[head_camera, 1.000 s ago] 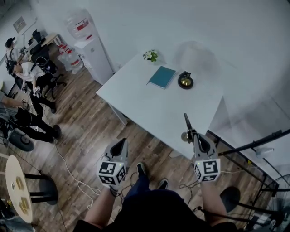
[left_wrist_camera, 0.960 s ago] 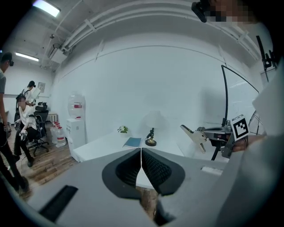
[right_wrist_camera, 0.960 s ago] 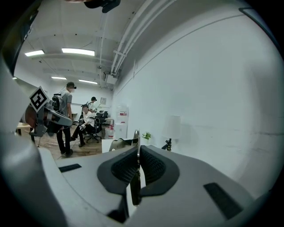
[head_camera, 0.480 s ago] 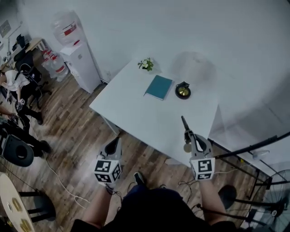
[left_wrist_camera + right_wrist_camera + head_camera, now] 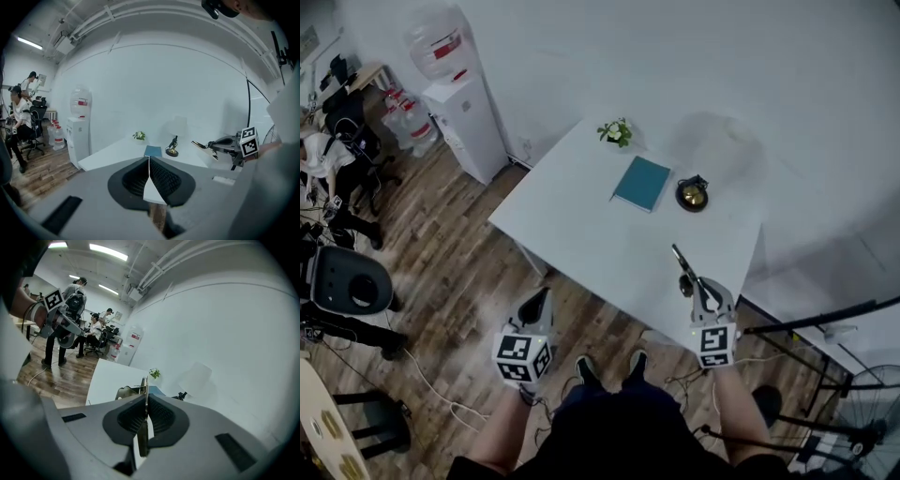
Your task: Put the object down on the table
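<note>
While above table (image 5: 581, 234), right hand-held gripper (image 5: 702, 286) tight on metal object (image 5: 680, 260); left hand-held gripper (image 5: 544, 296) pressed together, empty.

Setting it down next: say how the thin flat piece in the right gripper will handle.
The thin flat piece sticks straight out of the right gripper without sagging, so probably stiff. Its sheen suggests metal, likely slippery. Being flat, it should lie still, not roll.
</note>
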{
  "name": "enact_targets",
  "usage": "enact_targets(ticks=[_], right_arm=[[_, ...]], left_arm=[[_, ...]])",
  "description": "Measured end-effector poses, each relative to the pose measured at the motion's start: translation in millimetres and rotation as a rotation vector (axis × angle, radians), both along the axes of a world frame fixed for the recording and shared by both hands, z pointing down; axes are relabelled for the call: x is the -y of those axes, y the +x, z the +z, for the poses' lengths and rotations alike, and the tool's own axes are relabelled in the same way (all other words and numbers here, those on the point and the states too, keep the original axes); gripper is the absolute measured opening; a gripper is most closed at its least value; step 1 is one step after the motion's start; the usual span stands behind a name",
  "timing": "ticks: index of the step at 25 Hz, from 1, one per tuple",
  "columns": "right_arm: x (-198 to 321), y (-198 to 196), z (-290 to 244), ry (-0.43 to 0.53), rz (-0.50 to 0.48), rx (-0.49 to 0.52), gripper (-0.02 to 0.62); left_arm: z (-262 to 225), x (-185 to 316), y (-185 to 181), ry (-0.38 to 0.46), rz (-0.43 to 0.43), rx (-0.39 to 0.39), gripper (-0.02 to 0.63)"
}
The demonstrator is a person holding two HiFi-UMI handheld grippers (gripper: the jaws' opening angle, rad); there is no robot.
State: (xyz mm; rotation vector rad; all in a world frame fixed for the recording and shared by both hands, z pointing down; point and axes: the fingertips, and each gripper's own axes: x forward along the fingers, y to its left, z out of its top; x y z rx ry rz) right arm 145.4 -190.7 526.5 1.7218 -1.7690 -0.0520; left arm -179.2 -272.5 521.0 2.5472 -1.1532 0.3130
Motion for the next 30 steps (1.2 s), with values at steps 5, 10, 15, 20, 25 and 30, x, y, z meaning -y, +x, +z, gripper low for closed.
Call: enact_targets(ticks=[5, 10, 15, 20, 25, 30], right_arm=[[36, 11, 27, -0.017, -0.085, -0.064, 0.008], [71, 24, 57, -0.048, -0.201, -0.118, 0.008], [101, 44, 96, -0.103, -0.279, -0.163, 0.008], [122, 54, 133, -0.181, -0.336, -0.208, 0.008], [139, 61, 180, -0.250, -0.383, -0.236, 0.008], [148, 52, 215, -0.305, -0.410, -0.277, 0.009]], left_arm=[[7, 12, -1, -0.010, -0.057, 0.031, 0.006], [-3, 17, 13, 0.000, -0.119, 0.059, 0.006], [-12, 24, 30, 0.017, -0.185, 0.083, 0.006], [-11, 23, 42, 0.007, -0.222, 0.107, 0.006], [-4, 21, 39, -0.006, -0.277, 0.129, 0.006], [-1, 12, 13, -0.021, -0.355, 0.140, 0.006]])
